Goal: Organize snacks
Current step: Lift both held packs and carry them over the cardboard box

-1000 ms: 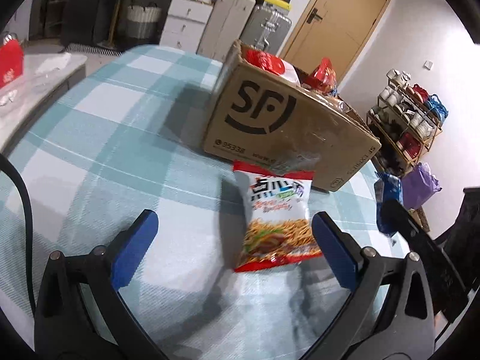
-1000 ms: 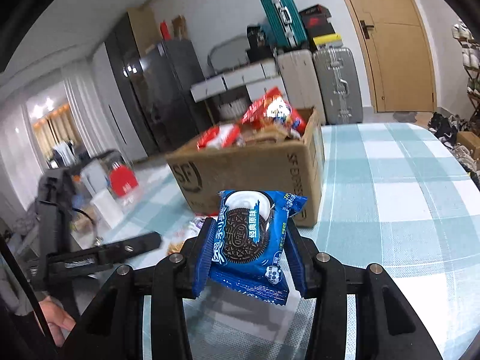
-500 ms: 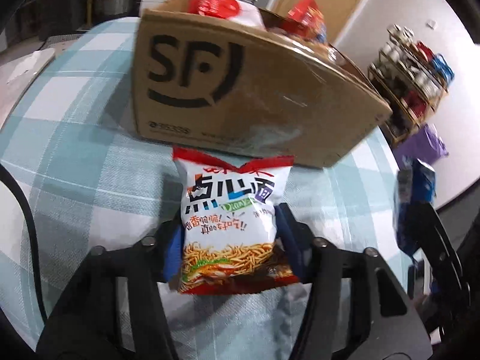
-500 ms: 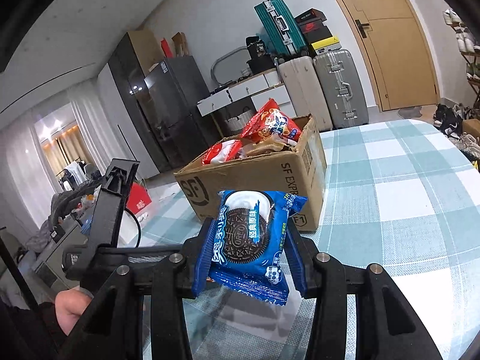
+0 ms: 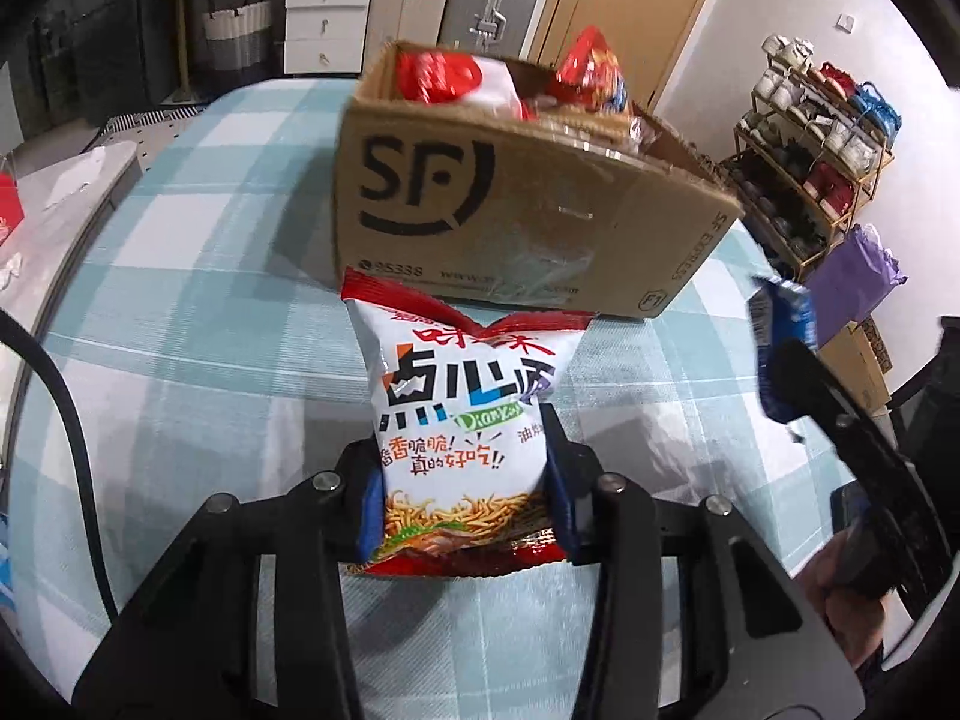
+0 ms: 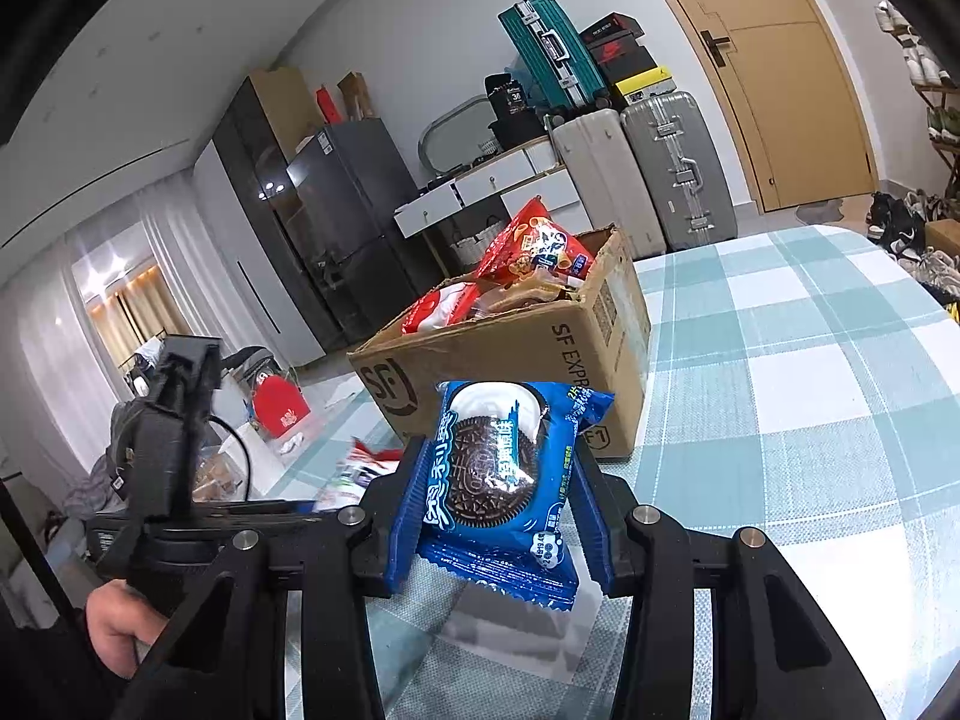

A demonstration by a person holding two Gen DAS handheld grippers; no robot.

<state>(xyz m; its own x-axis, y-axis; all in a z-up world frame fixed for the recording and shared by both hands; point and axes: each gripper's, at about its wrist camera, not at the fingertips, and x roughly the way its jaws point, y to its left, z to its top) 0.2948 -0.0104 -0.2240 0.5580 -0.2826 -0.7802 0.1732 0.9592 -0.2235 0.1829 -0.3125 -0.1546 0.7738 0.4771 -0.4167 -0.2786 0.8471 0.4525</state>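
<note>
My left gripper [image 5: 465, 483] is shut on a white and red noodle snack bag [image 5: 462, 414] and holds it above the checked tablecloth, just in front of the SF cardboard box [image 5: 510, 222]. My right gripper [image 6: 501, 501] is shut on a blue Oreo packet [image 6: 495, 480], held above the table near the same box [image 6: 510, 366]. The box holds several red snack bags [image 6: 534, 246]. The Oreo packet also shows at the right edge of the left wrist view [image 5: 783, 336].
The teal checked tablecloth [image 6: 810, 396] stretches right of the box. Suitcases [image 6: 678, 168] and a wooden door [image 6: 780, 72] stand behind. A shoe rack [image 5: 822, 138] and purple bag [image 5: 852, 276] stand off the table's right side. A grey side surface [image 5: 60, 210] lies left.
My left gripper moved forward and shut on the noodle bag, then lifted it off the cloth toward the box. My right gripper kept its hold on the Oreo packet and rose slightly.
</note>
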